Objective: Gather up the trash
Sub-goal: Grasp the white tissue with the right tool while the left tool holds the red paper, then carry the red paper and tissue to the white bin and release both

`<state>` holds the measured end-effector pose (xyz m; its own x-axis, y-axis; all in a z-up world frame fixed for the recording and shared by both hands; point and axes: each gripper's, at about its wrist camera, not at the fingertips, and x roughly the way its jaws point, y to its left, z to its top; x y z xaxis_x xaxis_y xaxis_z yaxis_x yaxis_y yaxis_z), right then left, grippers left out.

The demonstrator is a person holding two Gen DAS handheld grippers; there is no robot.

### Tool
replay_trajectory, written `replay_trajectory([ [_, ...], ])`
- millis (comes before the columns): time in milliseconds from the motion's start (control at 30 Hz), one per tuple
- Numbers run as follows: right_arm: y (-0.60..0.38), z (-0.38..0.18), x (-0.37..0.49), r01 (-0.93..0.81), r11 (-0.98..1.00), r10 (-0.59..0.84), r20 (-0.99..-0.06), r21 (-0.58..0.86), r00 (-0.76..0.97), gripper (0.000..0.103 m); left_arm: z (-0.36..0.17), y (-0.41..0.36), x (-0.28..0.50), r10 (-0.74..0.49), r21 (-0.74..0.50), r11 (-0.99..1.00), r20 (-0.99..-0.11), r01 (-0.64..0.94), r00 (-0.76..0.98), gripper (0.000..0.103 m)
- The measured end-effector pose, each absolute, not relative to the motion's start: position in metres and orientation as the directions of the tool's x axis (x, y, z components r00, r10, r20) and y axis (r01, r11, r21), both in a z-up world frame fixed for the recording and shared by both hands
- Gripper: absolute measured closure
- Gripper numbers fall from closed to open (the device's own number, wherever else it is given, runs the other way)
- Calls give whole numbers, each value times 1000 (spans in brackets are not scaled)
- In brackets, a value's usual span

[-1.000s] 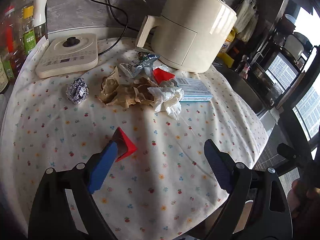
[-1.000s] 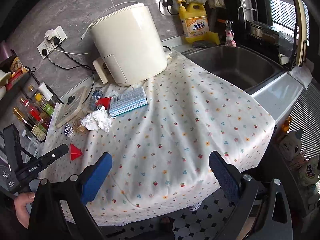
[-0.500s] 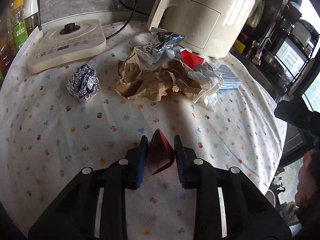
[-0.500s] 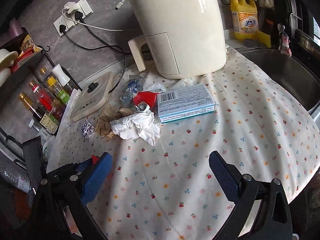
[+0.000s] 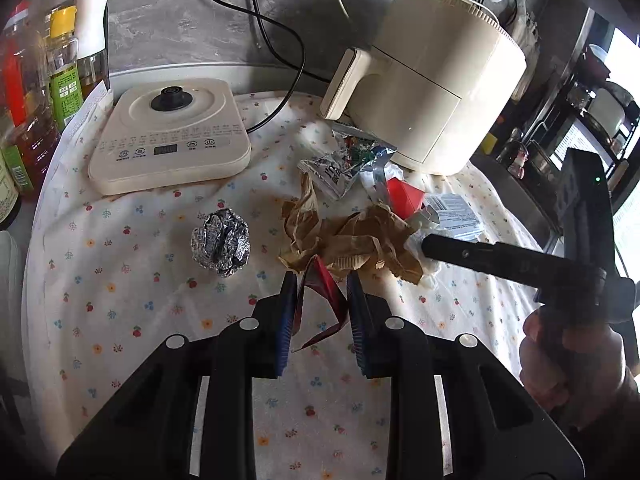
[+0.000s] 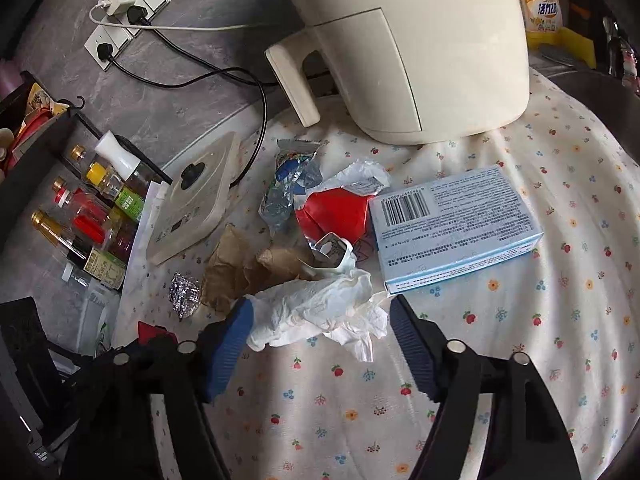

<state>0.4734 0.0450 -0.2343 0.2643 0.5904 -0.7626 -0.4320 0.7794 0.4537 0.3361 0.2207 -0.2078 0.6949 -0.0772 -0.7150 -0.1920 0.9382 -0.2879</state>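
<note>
Two grippers in play. Left gripper is clamped on a red paper scrap, held just off the floral tablecloth, near the front edge of the trash pile. Right gripper has jaws spread wide, straddling the white crumpled tissue; left pad looks like it's touching the tissue, right pad apart from it. Rest of the trash sits mid-table in front of the air fryer: brown crumpled paper, foil ball off to the side w/ a clear gap, silver snack wrapper, red carton, blue/white box just beside the tissue. Induction hob and sauce bottles at the left aren't trash, leave alone. Handling, judged: red scrap is v. light and thin, creases rather than resists, so a pinch across the fold holds ok but it can slip if the grip eases. Tissue is soft, no stiffness, compresses to nothing; best to grab the thick bunched centre, not the trailing corner, else it tears or drags. Foil ball is light but firm, grip across the middle. Box is stiff, take the short width. No bin visible, so drop point unknown.
</note>
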Motion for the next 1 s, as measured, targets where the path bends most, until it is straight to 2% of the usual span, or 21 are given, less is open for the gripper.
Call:
replay_trajectory([
  [33, 44, -234, 472, -438, 783, 583, -767, 441, 269, 82, -205, 219, 337, -79, -287, 940, -711, -185, 698, 78],
  [67, 40, -230, 467, -449, 782, 585, -758, 432, 289, 86, -202, 217, 338, -82, -284, 942, -707, -176, 703, 78],
  [167, 28, -217, 452, -485, 756, 617, -726, 439, 304, 91, -196, 209, 339, -95, -281, 948, -700, -151, 708, 77],
  [600, -104, -161, 399, -428, 814, 571, -675, 392, 468, 91, -164, 111, 355, -209, -286, 958, -644, 22, 736, 77],
  [1000, -259, -145, 340, -240, 914, 402, -666, 326, 628, 91, -150, -40, 358, -345, -230, 939, -647, 257, 680, 77],
])
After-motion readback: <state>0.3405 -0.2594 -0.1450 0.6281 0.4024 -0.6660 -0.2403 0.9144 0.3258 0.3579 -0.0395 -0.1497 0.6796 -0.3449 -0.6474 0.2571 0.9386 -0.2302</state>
